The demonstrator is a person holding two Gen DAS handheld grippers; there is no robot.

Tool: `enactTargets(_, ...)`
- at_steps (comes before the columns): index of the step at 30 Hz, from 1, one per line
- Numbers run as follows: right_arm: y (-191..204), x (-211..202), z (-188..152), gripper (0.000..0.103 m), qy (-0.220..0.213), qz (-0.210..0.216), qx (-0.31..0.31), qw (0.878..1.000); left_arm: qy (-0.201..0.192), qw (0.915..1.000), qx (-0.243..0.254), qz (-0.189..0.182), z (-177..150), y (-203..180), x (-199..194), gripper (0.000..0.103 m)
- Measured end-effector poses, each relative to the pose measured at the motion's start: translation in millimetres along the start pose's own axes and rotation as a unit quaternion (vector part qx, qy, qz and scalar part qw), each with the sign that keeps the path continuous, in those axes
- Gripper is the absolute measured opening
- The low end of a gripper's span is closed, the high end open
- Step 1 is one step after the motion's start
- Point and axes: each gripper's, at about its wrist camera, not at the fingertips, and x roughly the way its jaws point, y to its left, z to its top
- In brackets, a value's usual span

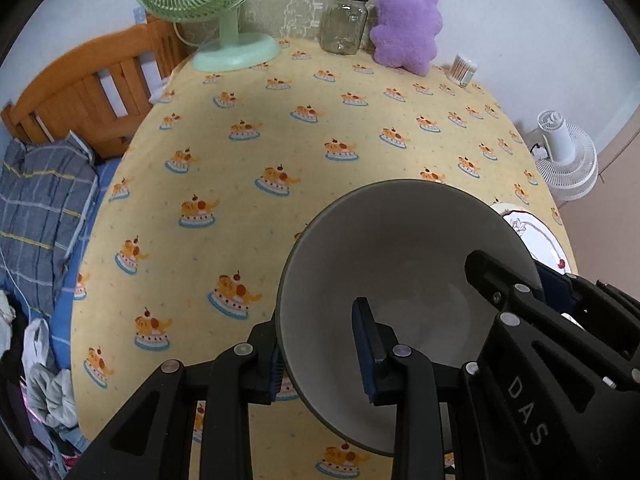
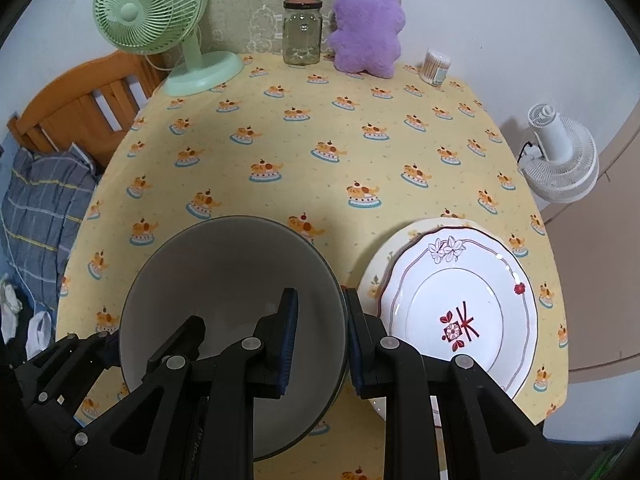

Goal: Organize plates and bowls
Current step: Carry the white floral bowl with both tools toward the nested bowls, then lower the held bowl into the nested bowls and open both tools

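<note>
A grey bowl [image 1: 400, 264] [image 2: 224, 280] is held over the near part of the yellow tablecloth [image 1: 280, 140]. My left gripper [image 1: 320, 356] is shut on its left rim, one finger inside and one outside. My right gripper [image 2: 320, 344] is shut on its right rim the same way, and it shows at the right in the left wrist view [image 1: 516, 292]. A white flowered plate [image 2: 460, 312] lies on a cream plate [image 2: 374, 280] just right of the bowl, and its edge shows in the left wrist view [image 1: 536, 236].
At the table's far edge stand a green fan [image 2: 160, 28], a glass jar [image 2: 302, 34], a purple plush toy [image 2: 368, 28] and a tub of cotton swabs [image 2: 436, 66]. A white fan [image 2: 560, 156] is off the right edge. A wooden bed frame [image 1: 84, 96] is at left.
</note>
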Motion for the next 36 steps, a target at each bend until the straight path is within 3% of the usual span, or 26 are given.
enactTargets(9, -3.1, 6.5, -3.4, 0.026, -0.003, -0.004, -0.012, 1.0, -0.006, 0.9997, 0.018, 0.018, -3.5, -4.4, 2.3, 0.029)
enactTargets(13, -5.5, 1.8, -5.6, 0.026, 0.001, 0.006, -0.005, 1.0, 0.002, 1.0, 0.004, 0.003, -4.8, -1.8, 0.2, 0.039)
enactTargets(17, -12.6, -2.6, -11.2, 0.026, 0.014, 0.019, 0.012, 1.0, 0.004, 0.9999, 0.012, -0.004, -7.5, -2.9, -3.7, 0.043)
enactTargets(21, -19.5, -11.4, -16.3, 0.026, 0.007, 0.024, 0.022, 0.999, 0.001, 0.9998, 0.015, -0.014, -10.1, -4.2, -12.2, 0.06)
enactTargets(22, -21.1, -13.5, -16.7, 0.028, 0.004, 0.024, 0.022, 0.999, -0.001, 0.9997, 0.016, -0.015, -10.3, -5.0, -14.0, 0.065)
enactTargets(27, -35.4, -18.9, -16.4, 0.063, -0.005, 0.03, 0.036, 0.999, -0.01, 0.9996, 0.013, -0.023, -7.4, -10.5, -19.5, 0.075)
enactTargets(36, -51.2, 5.0, -5.8, 0.064, 0.013, 0.098, 0.044, 0.994, 0.008, 0.9997, -0.021, 0.0, -4.2, -12.9, -11.0, 0.081)
